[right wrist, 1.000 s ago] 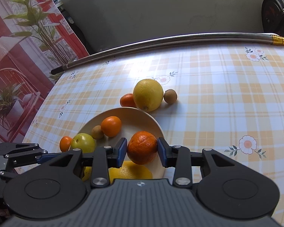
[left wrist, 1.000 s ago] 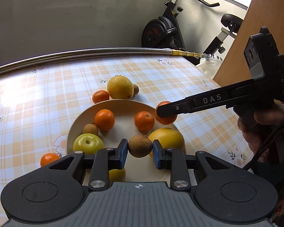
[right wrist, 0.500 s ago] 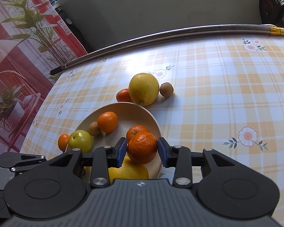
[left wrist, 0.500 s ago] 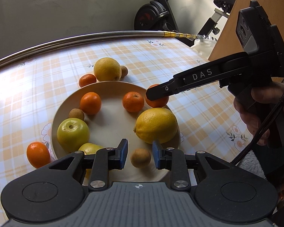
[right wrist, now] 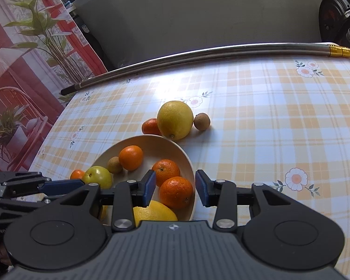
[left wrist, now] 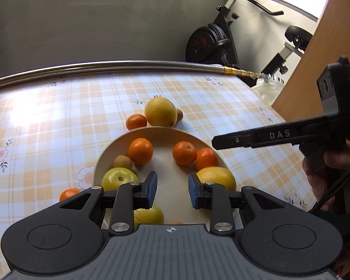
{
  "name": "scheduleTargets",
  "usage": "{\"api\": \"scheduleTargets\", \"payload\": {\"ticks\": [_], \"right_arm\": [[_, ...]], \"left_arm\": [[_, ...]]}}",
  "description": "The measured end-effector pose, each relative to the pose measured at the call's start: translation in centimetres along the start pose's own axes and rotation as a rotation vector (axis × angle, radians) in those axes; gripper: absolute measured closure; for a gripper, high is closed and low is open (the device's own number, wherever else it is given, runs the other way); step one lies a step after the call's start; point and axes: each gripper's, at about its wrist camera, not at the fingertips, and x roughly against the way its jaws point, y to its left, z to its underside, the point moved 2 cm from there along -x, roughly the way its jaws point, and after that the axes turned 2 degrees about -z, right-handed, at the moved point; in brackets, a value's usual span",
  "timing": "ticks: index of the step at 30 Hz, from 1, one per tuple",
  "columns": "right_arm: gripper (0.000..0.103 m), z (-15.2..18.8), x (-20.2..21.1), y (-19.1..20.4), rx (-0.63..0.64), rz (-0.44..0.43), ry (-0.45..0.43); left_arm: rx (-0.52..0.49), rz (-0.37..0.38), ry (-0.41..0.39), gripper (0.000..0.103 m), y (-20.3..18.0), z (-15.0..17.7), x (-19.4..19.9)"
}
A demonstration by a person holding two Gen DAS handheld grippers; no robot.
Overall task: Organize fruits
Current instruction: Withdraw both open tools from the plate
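Both grippers, left gripper [left wrist: 172,190] and right gripper [right wrist: 175,190], hang over the plate [right wrist: 189,161], fingers spread, empty. Remaining lemon [right wrist: 175,119] lies ahead on the surface; judged: approach level, straddle its width.

You see a desk [right wrist: 256,121] covered in an orange-and-white check with small white flowers. Your plate [left wrist: 165,133] is pale cream. On it lie bright orange mandarins [left wrist: 140,151], a yellow-green apple [left wrist: 119,178], a tan-brown kiwi [left wrist: 123,162] and a yellow lemon [left wrist: 218,178]. Beyond the plate sits another yellow lemon [right wrist: 175,119]. Your left gripper [left wrist: 172,189] and right gripper [right wrist: 175,190] are black with blue pads [right wrist: 149,187]. The rod [right wrist: 198,54] is silver with a gold band.
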Motion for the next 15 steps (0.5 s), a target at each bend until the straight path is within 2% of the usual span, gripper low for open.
{"api": "scheduleTargets", "payload": {"ticks": [3, 8, 12, 15], "right_arm": [[0.061, -0.6, 0.2, 0.4, 0.036, 0.01, -0.024], [0.061, -1.7, 0.1, 0.8, 0.076, 0.023, -0.059], [0.061, -2.5, -0.2, 0.4, 0.051, 0.029, -0.081], [0.061, -2.8, -0.8, 0.1, 0.025, 0.027, -0.074]], "left_arm": [[0.052, -0.024, -0.061, 0.072, 1.9, -1.5, 1.6], [0.209, -0.065, -0.152, 0.072, 6.2, -3.7, 4.3], [0.268, -0.149, -0.135, 0.072, 8.7, -4.0, 5.0], [0.325, -0.143, -0.084, 0.072, 10.0, -3.4, 4.6]]}}
